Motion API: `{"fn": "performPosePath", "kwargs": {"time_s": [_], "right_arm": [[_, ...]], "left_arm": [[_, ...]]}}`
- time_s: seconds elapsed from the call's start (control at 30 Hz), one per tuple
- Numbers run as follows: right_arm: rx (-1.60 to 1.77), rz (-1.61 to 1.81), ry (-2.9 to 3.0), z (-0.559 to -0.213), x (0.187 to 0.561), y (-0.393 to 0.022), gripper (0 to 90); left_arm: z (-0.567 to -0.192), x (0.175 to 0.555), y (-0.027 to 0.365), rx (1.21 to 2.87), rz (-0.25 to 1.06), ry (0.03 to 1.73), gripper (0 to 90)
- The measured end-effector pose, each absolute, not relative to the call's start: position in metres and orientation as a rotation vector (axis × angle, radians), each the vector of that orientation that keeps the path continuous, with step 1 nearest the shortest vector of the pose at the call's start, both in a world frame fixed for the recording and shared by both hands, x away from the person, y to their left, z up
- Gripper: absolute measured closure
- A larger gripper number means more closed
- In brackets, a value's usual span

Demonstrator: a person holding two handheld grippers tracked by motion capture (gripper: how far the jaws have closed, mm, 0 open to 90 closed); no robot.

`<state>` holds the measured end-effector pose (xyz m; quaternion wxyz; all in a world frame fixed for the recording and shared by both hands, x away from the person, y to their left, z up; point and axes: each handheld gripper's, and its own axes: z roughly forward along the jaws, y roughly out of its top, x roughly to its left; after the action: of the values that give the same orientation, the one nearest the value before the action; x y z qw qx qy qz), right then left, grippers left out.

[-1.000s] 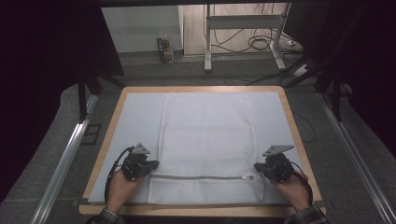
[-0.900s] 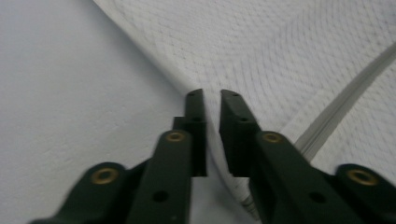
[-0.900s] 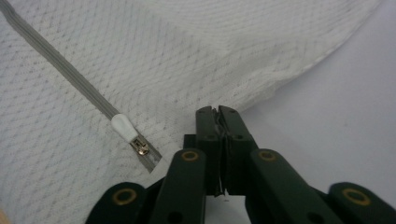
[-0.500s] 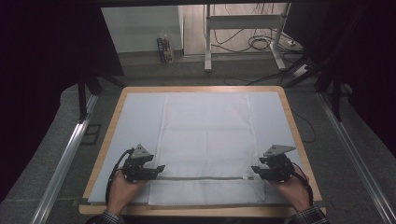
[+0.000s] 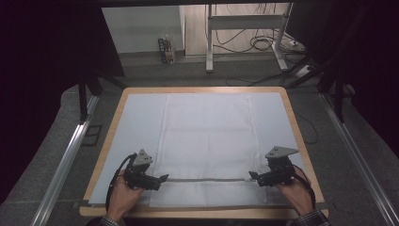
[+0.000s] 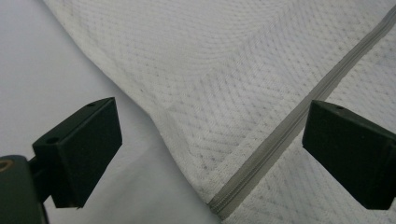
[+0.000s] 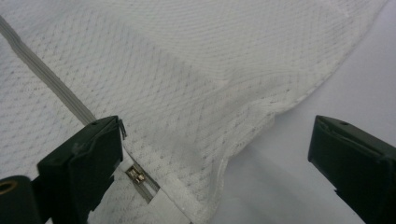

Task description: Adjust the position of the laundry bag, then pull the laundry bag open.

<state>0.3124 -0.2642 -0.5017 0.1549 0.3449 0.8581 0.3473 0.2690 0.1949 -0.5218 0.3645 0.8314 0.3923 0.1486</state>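
Two grippers low over the near part of a white mesh bag [image 5: 207, 141] spread flat on a pale mat [image 5: 136, 122] on the table [image 5: 301, 136]. Left gripper [image 5: 162, 178] at the bag's left edge, right gripper [image 5: 251, 176] at its right edge, both pointing inward toward each other along the zipper [image 5: 207, 179]. Zipper running straight across from one gripper to the other, long axis left to right, parallel to the table's near edge. Jaws of both just opened wide, nothing pinched between them: in the left gripper view [image 6: 210, 154] the bag's edge and the zipper's left end [image 6: 219, 205] lying loose on the mat between the jaws; in the right gripper view [image 7: 219, 154] the bag's rounded corner between them, with the metal zipper pull [image 7: 135, 173] close by the left-hand jaw. Bag apparently laid down and let go, each zipper end just ahead of its own gripper. Pull nearer the right gripper, so probably the one to take it, with the left pinning the far end along the same line
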Motion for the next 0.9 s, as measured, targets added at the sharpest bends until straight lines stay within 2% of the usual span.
{"fn": "performPosePath", "kwargs": {"time_s": [0.4, 0.83, 0.9], "right_arm": [[0.998, 1.028, 2.483, -0.501, 0.308, -0.266, 0.0], [1.079, 0.872, 2.549, -0.508, 0.284, -0.268, 0.0], [1.088, 0.840, 2.549, -0.509, 0.280, -0.272, 3.2]], "left_arm": [[-0.524, 0.268, 0.195, 2.162, 0.449, 0.985, 3.1], [-0.524, 0.262, 0.187, 2.215, 0.492, 0.947, 4.0], [-0.525, 0.262, 0.186, 2.225, 0.496, 0.939, 4.1]]}}
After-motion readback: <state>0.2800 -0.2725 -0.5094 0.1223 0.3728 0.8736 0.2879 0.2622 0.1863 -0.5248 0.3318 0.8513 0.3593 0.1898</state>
